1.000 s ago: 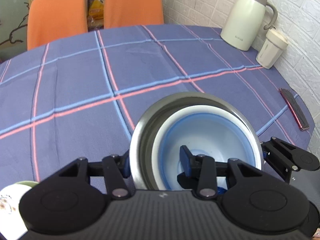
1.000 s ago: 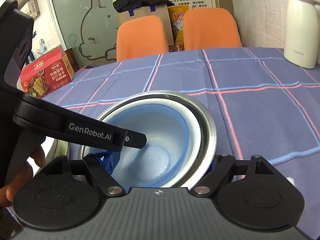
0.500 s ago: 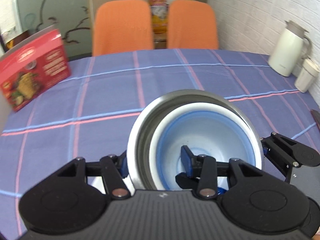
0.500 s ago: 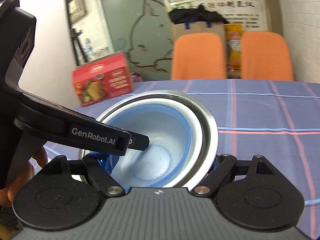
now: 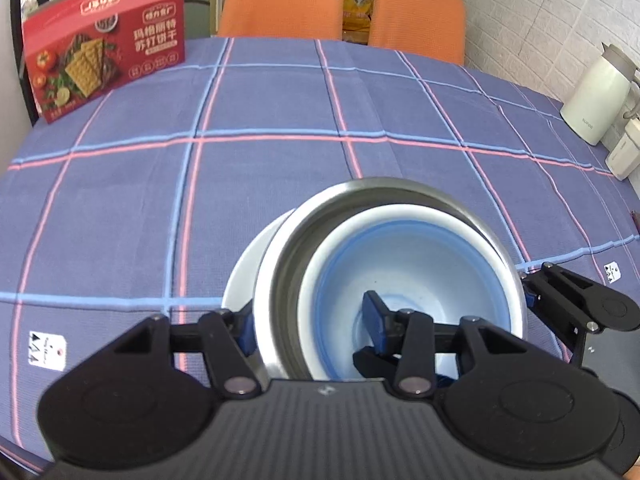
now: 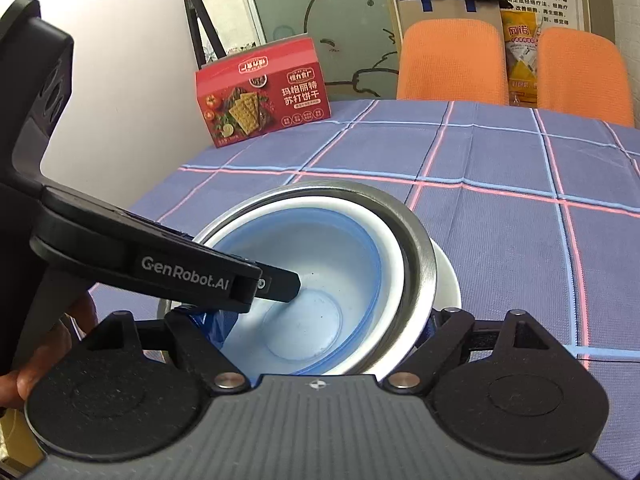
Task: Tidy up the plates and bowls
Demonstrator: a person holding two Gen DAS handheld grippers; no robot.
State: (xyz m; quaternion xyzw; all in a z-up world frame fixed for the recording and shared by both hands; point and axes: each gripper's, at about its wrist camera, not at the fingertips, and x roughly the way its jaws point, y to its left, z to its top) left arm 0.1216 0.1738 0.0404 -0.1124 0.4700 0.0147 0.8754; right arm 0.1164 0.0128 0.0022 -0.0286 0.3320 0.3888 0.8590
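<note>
A steel bowl (image 5: 360, 196) holds a white bowl with a blue inside (image 5: 412, 256). The stack hangs over a white plate (image 5: 244, 272) on the checked tablecloth. My left gripper (image 5: 308, 324) is shut on the stack's near rim, one finger outside, one inside. My right gripper (image 6: 320, 328) is shut on the opposite rim of the steel bowl (image 6: 420, 248), with the blue-lined bowl (image 6: 316, 272) and the plate (image 6: 448, 280) below. The left gripper's body crosses the right wrist view.
A red cracker box (image 5: 104, 56) stands at the table's far left, also in the right wrist view (image 6: 264, 92). A white thermos jug (image 5: 596, 96) and a small cup (image 5: 624, 156) stand at the far right. Two orange chairs (image 5: 280, 0) are behind the table.
Both grippers have carried the bowl stack leftward across the table. The white plate now shows under the stack and the cracker box has come closer.
</note>
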